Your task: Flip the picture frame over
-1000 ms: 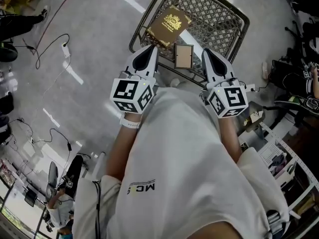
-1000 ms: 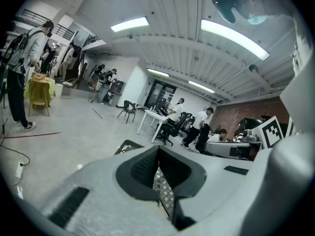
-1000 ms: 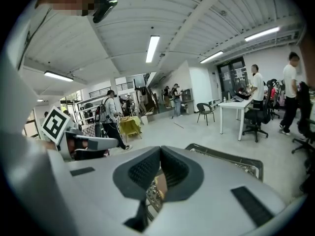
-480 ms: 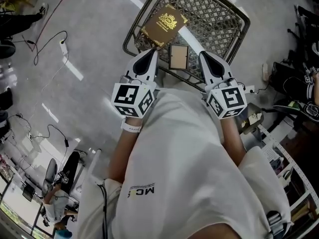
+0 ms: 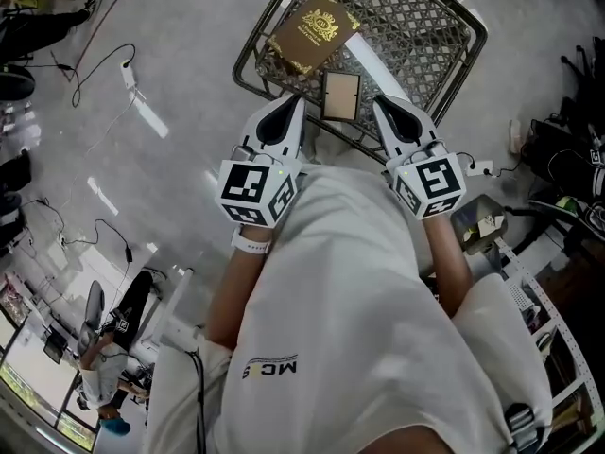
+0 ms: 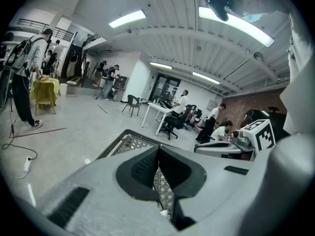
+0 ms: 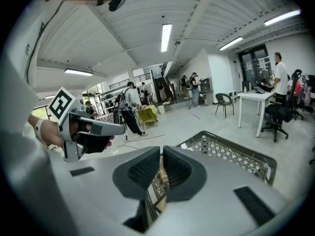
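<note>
Two tools, both pressed together, both empty. The left tool (image 5: 288, 107) hovers just left of the picture frame (image 5: 340, 96), which lies on the mesh table (image 5: 425, 26) between the tips. The right tool (image 5: 386, 110) is just right of it. Step, as I judge it: approach. Next: spread the jaws and pinch a frame edge.

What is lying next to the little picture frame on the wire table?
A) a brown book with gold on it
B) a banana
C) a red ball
A: a brown book with a gold crest lies beside the picture frame on the mesh table.
</note>
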A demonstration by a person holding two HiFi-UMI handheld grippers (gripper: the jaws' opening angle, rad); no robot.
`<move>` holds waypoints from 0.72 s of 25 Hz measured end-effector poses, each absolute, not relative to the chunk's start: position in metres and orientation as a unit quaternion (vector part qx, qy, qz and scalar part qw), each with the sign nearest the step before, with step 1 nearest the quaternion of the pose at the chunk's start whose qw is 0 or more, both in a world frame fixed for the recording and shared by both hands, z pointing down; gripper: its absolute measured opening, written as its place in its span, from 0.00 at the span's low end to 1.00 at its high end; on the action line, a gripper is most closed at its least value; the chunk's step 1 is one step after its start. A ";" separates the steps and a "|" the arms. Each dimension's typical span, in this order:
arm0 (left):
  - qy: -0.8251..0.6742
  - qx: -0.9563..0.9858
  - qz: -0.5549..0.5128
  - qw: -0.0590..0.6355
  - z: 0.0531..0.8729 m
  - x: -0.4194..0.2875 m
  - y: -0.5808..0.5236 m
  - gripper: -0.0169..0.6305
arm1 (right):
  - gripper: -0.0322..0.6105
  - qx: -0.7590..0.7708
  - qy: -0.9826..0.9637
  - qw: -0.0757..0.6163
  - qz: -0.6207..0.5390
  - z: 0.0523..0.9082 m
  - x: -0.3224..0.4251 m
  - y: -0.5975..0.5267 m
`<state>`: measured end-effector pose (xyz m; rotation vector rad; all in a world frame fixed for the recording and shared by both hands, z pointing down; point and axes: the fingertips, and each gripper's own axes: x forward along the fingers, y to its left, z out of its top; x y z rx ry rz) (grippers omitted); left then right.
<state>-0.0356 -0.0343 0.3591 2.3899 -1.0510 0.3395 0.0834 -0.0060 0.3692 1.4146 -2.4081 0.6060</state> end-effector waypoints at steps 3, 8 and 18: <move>-0.385 0.878 0.128 0.254 0.365 -0.028 -0.031 0.06 | 0.08 0.479 -0.837 0.150 0.218 0.384 0.082 -0.004; -0.384 0.875 0.141 0.257 0.380 -0.019 -0.023 0.06 | 0.08 0.455 -0.843 0.168 0.232 0.413 0.077 -0.001; -0.402 0.858 0.157 0.277 0.407 -0.028 -0.019 0.06 | 0.16 0.392 -0.860 0.230 0.232 0.468 0.067 0.002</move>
